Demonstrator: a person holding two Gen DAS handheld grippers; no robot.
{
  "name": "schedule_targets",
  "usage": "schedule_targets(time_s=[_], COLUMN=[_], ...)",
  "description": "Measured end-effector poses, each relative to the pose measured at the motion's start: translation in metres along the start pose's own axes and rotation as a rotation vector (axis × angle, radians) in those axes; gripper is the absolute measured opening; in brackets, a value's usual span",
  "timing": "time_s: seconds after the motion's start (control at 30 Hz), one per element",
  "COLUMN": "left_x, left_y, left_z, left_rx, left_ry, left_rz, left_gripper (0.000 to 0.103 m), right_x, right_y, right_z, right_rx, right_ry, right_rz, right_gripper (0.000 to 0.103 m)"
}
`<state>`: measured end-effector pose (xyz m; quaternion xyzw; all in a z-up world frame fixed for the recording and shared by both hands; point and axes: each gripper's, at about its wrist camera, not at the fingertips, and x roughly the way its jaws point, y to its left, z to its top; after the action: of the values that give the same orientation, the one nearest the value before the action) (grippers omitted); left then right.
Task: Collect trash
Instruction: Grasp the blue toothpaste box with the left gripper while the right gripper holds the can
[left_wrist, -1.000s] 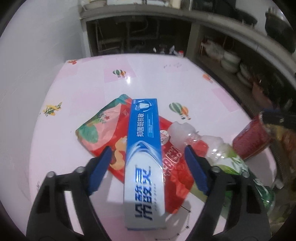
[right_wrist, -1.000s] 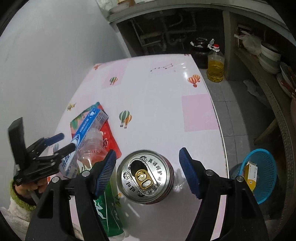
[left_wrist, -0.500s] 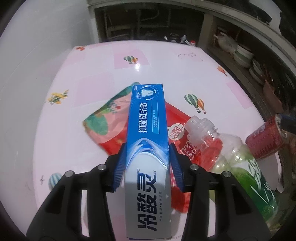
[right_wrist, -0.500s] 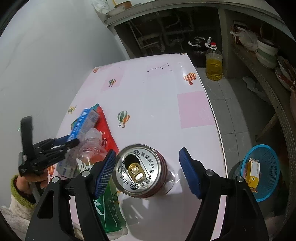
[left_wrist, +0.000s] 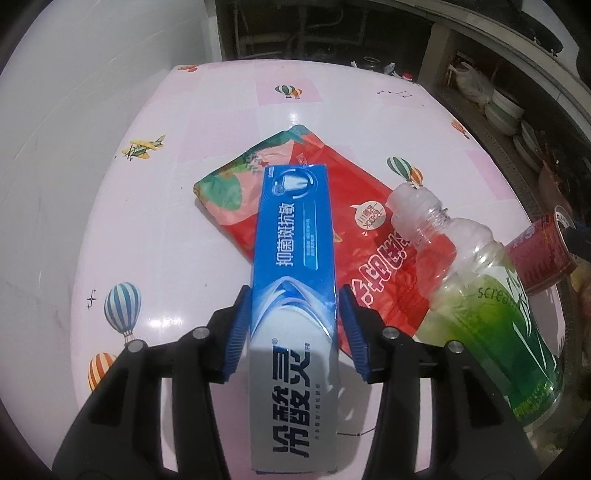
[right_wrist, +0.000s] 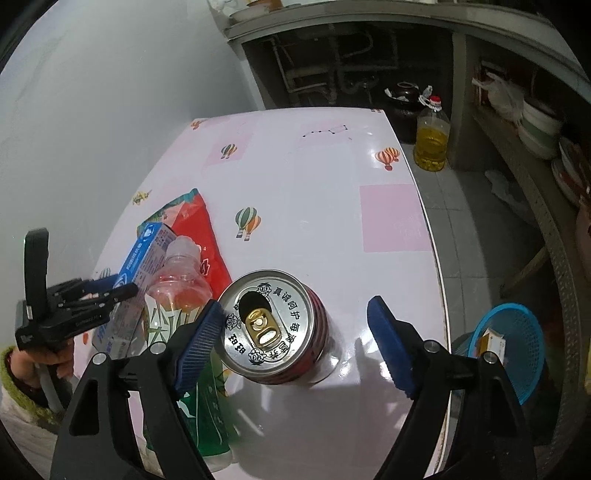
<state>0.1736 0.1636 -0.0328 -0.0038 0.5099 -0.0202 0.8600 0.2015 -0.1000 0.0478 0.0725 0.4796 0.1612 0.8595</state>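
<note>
A blue and white toothpaste box (left_wrist: 295, 258) lies partly over a red snack bag (left_wrist: 354, 206). My left gripper (left_wrist: 294, 295) has a pad against each side of the box, and its jaws are opening slightly. An uncapped plastic bottle with a green label (left_wrist: 491, 295) lies right of the bag. A red can (right_wrist: 269, 321) with its top opened stands on the pink table (right_wrist: 314, 184). It sits between the jaws of my right gripper (right_wrist: 295, 303), which are opening. The left pad is at the can's rim and the right pad is well clear. The right wrist view also shows the box (right_wrist: 144, 254) and the left gripper (right_wrist: 110, 291).
A blue basket (right_wrist: 524, 321) stands on the floor past the table's right edge with a small carton (right_wrist: 493, 341) in it. A bottle of yellow oil (right_wrist: 432, 144) and a dark jar stand on the floor at the far end. Shelves with bowls run along the right.
My left gripper moved forward along the toothpaste box and closed from wide open onto its sides. My right gripper's jaws widened around the can, which now sits nearer the left pad.
</note>
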Motion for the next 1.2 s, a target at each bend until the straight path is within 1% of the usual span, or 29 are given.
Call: schedule_targets(time_s=[0.13, 0.4, 0.53, 0.6, 0.83, 1.1, 1.2], left_x=[0.006, 0.017, 0.019, 0.019, 0.013, 0.003, 0.001], left_y=[-0.001, -0.003, -0.008, -0.009, -0.012, -0.012, -0.011], left_z=[0.003, 0.008, 0.005, 0.004, 0.002, 0.000, 0.000], left_rx=[0.006, 0.013, 0.024, 0.029, 0.033, 0.037, 0.036], left_ry=[0.010, 0.021, 0.015, 0.006, -0.022, -0.049, -0.054], left_rz=[0.010, 0.013, 0.026, 0.033, 0.053, 0.079, 0.081], left_gripper=[0.050, 0.050, 0.049, 0.045, 0.045, 0.045, 0.045], right_x=[-0.005, 0.001, 0.008, 0.012, 0.025, 0.035, 0.038], right_y=[0.002, 0.012, 0.015, 0.016, 0.018, 0.018, 0.021], right_z=[0.000, -0.001, 0.000, 0.000, -0.001, 0.000, -0.001], right_rx=[0.003, -0.035, -0.042, -0.048, -0.065, -0.072, -0.082], right_ry=[-0.005, 0.014, 0.029, 0.038, 0.062, 0.076, 0.078], right_rz=[0.034, 0.028, 0.015, 0.006, -0.027, -0.042, -0.057], right_gripper=[0.079, 0.079, 0.079, 0.079, 0.079, 0.079, 0.076])
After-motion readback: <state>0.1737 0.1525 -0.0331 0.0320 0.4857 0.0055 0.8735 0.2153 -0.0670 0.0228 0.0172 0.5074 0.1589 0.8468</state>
